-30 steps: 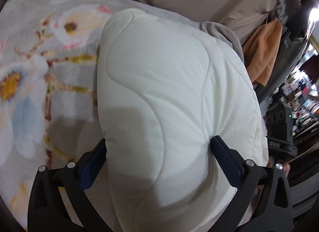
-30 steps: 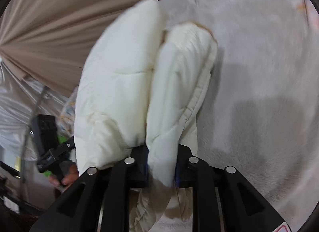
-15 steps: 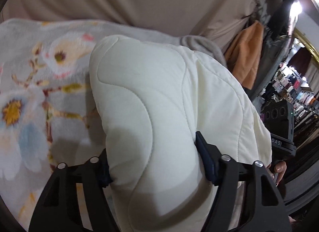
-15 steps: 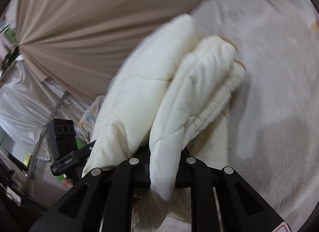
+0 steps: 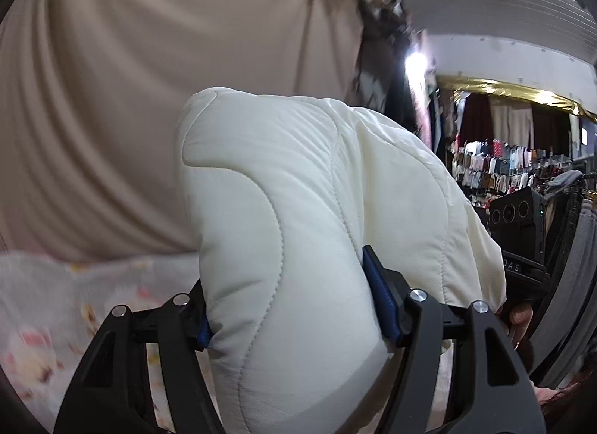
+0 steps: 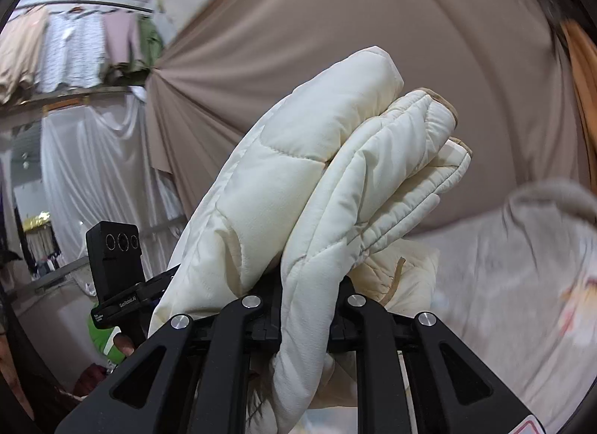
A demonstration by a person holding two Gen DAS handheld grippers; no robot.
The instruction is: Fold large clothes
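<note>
The cream jacket is held aloft above the blanket; a thick fold is clamped by the left gripper; a thinner bunch is pinched tight by the right gripper.

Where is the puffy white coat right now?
The puffy white coat is up above the flowery blanket, pinched in both the left claw and right claw.

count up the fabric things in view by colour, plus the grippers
cream quilted jacket: 1
beige curtain: 1
floral blanket: 1
orange garment: 1
grippers: 2, the left gripper and the right gripper, both clamped on the jacket
total: 6
The clothes hanging in the background are too blurred and small to count.
</note>
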